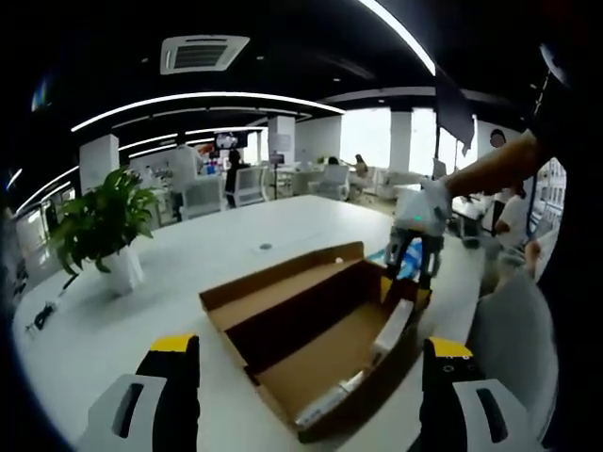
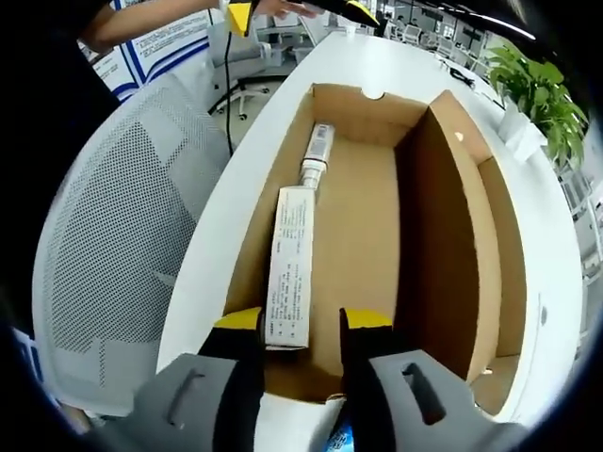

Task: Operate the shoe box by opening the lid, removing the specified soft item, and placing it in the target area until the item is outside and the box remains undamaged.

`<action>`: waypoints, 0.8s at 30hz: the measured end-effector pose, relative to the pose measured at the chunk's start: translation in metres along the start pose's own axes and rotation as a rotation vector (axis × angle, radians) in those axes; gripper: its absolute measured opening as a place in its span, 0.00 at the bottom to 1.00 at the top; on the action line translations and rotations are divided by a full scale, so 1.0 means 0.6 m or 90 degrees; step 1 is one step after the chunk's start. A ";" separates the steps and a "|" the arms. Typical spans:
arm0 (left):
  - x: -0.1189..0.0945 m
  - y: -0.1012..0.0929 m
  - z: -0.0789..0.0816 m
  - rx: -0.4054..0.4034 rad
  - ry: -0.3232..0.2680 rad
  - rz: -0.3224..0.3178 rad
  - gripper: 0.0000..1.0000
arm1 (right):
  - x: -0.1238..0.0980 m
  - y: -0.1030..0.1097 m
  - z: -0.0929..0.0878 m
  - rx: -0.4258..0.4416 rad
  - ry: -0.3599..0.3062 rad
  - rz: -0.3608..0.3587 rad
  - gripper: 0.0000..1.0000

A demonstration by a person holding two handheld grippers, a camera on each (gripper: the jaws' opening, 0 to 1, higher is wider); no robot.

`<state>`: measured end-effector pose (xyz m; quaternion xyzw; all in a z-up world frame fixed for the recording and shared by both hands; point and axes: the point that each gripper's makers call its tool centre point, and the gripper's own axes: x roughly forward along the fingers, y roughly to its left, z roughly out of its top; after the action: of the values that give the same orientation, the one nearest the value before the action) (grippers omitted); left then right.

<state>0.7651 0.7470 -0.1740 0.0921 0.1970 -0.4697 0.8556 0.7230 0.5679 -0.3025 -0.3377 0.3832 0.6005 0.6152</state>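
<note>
A brown cardboard shoe box (image 1: 283, 325) lies open on the white table, its lid (image 1: 273, 282) folded back flat beside it. Inside, a long white soft tube (image 2: 290, 254) with printed text lies along the box wall nearest the chair; the left gripper view has the same tube (image 1: 391, 330) against the right wall. My right gripper (image 2: 303, 322) reaches down into the box end, open, with the tube's near end between its yellow-tipped jaws. Seen from the left, the right gripper (image 1: 415, 268) hangs over the box's far corner. My left gripper (image 1: 311, 348) stands wide open before the box, holding nothing.
A grey mesh office chair (image 2: 104, 254) stands close against the table edge beside the box. A potted plant (image 1: 104, 221) sits on the table to the left. A person's arm (image 1: 490, 165) holds the right gripper. Desks and chairs stand in the background.
</note>
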 end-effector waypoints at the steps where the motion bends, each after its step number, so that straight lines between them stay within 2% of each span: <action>1: 0.000 -0.001 0.000 0.001 0.001 -0.001 1.00 | 0.000 -0.001 0.000 -0.002 -0.001 -0.002 0.22; 7: 0.000 -0.003 0.000 0.002 0.001 0.002 1.00 | 0.010 -0.004 -0.002 0.000 -0.002 -0.013 0.16; 24: -0.008 -0.004 -0.007 -0.006 0.005 0.017 1.00 | 0.010 0.000 0.007 0.000 -0.016 -0.033 0.15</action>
<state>0.7597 0.7508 -0.1760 0.0924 0.2013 -0.4566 0.8616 0.7230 0.5743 -0.3059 -0.3395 0.3667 0.5887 0.6354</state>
